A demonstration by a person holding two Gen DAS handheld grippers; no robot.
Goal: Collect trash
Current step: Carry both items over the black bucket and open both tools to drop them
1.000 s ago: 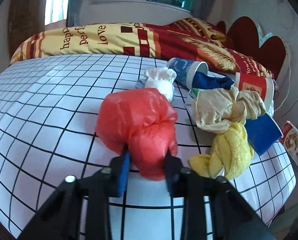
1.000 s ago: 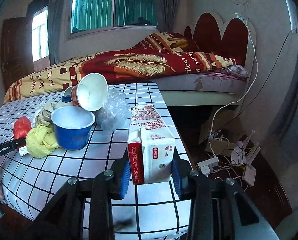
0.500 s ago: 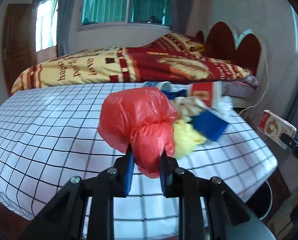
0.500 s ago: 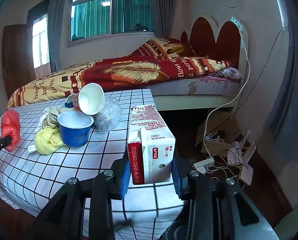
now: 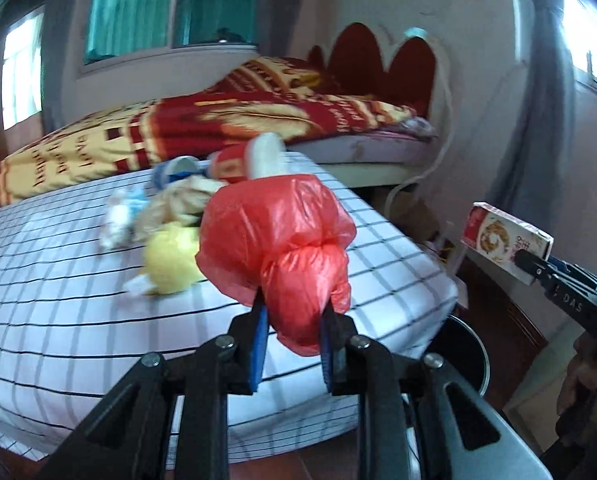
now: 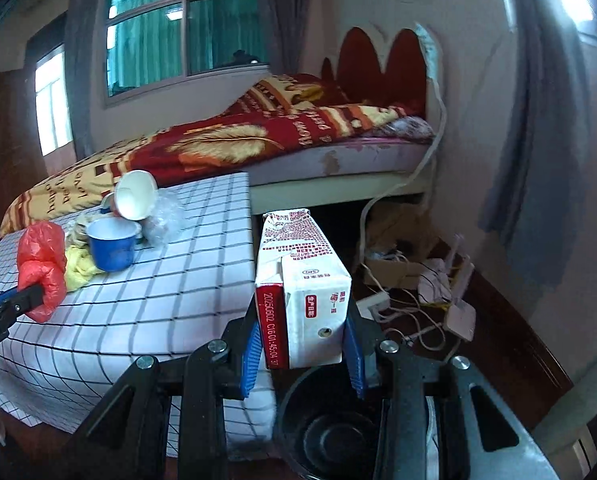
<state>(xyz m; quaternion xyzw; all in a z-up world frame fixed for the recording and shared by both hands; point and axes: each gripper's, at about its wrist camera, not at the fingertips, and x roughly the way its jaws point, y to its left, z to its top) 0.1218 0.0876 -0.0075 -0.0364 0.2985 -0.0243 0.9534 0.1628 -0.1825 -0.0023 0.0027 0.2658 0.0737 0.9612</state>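
My left gripper (image 5: 292,322) is shut on a crumpled red plastic bag (image 5: 282,248) and holds it in the air above the table's right end. The bag also shows in the right wrist view (image 6: 42,264). My right gripper (image 6: 302,340) is shut on a red and white milk carton (image 6: 302,292) and holds it upright just above the black trash bin (image 6: 330,424) on the floor. The carton also shows in the left wrist view (image 5: 506,242), beside the bin (image 5: 468,356). More trash lies on the checked table (image 6: 170,292): a blue cup (image 6: 112,244), a white paper cup (image 6: 134,196), a yellow cloth (image 5: 170,258).
A bed with a red and yellow blanket (image 6: 238,136) stands behind the table. A white cable, a power strip (image 6: 374,302) and a cardboard box lie on the floor to the right. A clear plastic wrap (image 6: 164,218) lies by the cups.
Both grippers have pulled back and swung right with their loads. The carton now hangs over the bin, off the table. The red bag has been lifted and carried toward the table's right end.
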